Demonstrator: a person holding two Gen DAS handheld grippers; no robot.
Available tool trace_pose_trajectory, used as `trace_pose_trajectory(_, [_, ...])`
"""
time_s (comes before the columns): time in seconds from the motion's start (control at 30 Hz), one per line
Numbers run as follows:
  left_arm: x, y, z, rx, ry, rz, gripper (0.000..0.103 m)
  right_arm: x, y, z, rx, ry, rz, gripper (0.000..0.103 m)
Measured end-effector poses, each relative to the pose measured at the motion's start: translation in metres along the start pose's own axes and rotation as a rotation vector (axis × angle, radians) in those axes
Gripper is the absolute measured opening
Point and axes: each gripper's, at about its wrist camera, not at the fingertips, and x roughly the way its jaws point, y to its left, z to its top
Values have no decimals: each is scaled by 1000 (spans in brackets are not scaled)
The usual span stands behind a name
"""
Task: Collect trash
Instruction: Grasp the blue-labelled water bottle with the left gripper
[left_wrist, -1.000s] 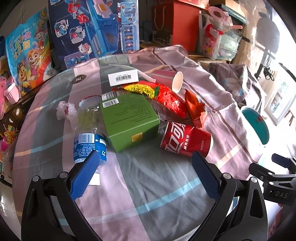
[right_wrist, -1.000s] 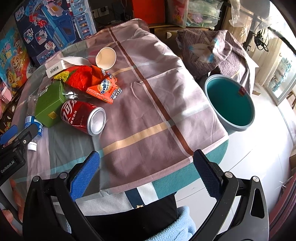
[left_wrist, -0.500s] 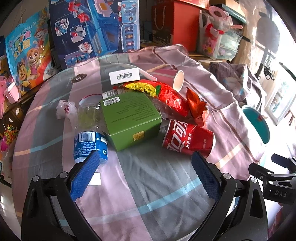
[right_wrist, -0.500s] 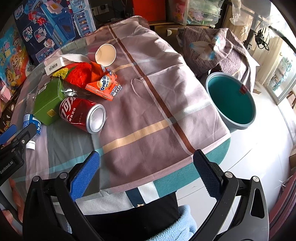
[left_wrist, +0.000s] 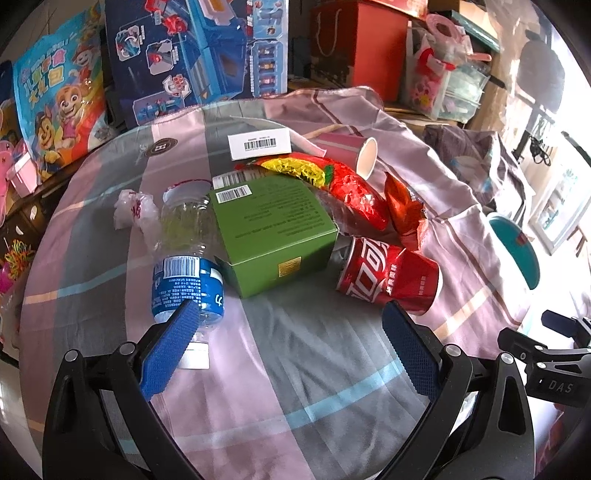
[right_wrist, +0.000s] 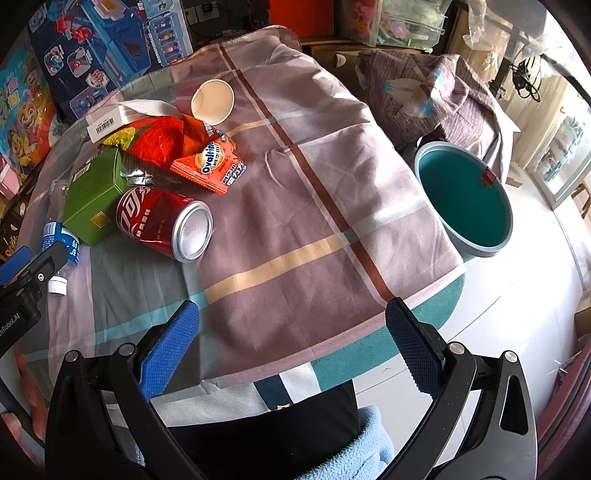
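Red can (left_wrist: 388, 275) lies on its side on the cloth (left_wrist: 295, 350), touching a green box (left_wrist: 273, 229) and near a bottle (left_wrist: 186, 266). Left gripper (left_wrist: 291, 343) and right gripper (right_wrist: 291, 343) both hang wide apart, empty; a teal bin (right_wrist: 463, 199) stands on the floor beside the table.

Tablecloth (right_wrist: 332, 206): you have a plaid cloth, mauve and grey with tan and brown stripes, draped over the round table.
Toy box (left_wrist: 199, 55): a blue box stands upright behind the table's far edge.
Cartoon bag (left_wrist: 59, 103): beside the toy box, on your left.
Red box (left_wrist: 354, 48): farther back; possibly a gift bag.
Bundled fabric (right_wrist: 436, 96): heaped beyond the table.
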Motion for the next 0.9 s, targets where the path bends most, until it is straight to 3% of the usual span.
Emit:
trace_pose_trajectory(0.23, [6, 10, -1, 2, 9, 2, 99, 6, 6, 4, -15, 20, -7, 97])
trace_pose_trajectory(0.43, [13, 51, 7, -15, 12, 20, 99, 10, 15, 13, -31, 23, 1, 97])
trace_pose_trajectory(0.7, [41, 104, 18, -68, 99, -21, 99, 21, 32, 26, -58, 41, 26, 97])
trace_pose_trajectory(0.9, [67, 110, 20, -65, 168, -9, 99, 24, 47, 39, -88, 46, 39, 97])
